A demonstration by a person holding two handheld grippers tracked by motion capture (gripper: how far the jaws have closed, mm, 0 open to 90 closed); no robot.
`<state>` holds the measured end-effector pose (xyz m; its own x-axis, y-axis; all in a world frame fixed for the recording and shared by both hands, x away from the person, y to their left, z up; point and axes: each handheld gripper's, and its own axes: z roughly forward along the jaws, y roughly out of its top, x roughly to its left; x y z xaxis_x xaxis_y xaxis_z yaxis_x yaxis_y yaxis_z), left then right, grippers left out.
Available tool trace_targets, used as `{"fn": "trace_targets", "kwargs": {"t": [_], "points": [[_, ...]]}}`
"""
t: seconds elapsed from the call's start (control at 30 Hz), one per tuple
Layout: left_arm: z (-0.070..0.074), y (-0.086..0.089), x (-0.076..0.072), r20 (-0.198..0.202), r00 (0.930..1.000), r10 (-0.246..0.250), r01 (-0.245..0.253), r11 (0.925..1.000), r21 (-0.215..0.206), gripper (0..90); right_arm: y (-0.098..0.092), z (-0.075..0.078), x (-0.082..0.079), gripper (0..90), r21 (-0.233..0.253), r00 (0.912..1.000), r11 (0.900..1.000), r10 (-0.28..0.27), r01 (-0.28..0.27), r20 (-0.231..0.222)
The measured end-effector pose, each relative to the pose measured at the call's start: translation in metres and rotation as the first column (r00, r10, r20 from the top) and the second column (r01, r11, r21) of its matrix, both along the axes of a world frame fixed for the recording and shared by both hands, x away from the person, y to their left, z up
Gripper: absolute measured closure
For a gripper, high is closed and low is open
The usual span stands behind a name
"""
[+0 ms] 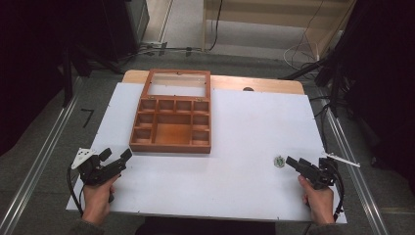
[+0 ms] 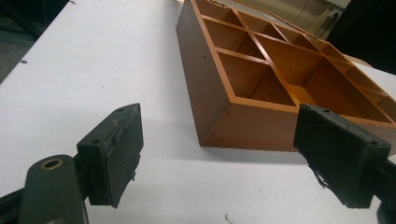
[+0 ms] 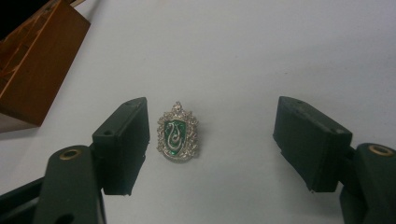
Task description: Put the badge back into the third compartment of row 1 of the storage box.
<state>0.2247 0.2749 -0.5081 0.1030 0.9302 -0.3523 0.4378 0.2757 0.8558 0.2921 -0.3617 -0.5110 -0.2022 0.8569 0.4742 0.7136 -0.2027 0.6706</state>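
A small silver and green crest badge [image 1: 279, 161] lies flat on the white table at the right. My right gripper [image 1: 297, 162] is open just right of it. In the right gripper view the badge [image 3: 177, 133] lies between the spread jaws, close to the left finger [image 3: 122, 143], untouched. A wooden compartment box [image 1: 171, 126] with its glass lid [image 1: 177, 83] laid open stands left of centre. My left gripper [image 1: 116, 155] is open near the table's front left, short of the box's near corner [image 2: 219, 123], with nothing between its fingers.
The white table top [image 1: 244, 127] ends at a front edge near both hands. A wooden strip [image 1: 264, 84] runs along the table's far edge. Metal rails [image 1: 44, 147] flank the table on the floor, and cables lie at the right.
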Motion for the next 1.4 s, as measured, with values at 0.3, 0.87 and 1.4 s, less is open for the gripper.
{"fn": "trace_targets", "kwargs": {"t": [0.3,0.87,1.4], "points": [[0.000,0.000,0.000,-0.002,1.0000,0.000,0.000,1.0000,0.003,16.1,0.002,-0.002,0.004,39.5,0.040,0.9995,0.999,0.030,-0.029,-0.011],[0.000,0.001,0.000,-0.001,1.0000,0.001,-0.001,1.0000,0.002,16.2,0.012,-0.008,0.016,58.0,0.044,0.9955,0.996,0.080,-0.078,-0.051],[0.000,0.001,0.000,0.002,1.0000,0.000,0.000,1.0000,-0.003,16.3,0.024,-0.003,0.016,79.5,0.022,0.9867,0.988,0.157,-0.156,-0.045]]}}
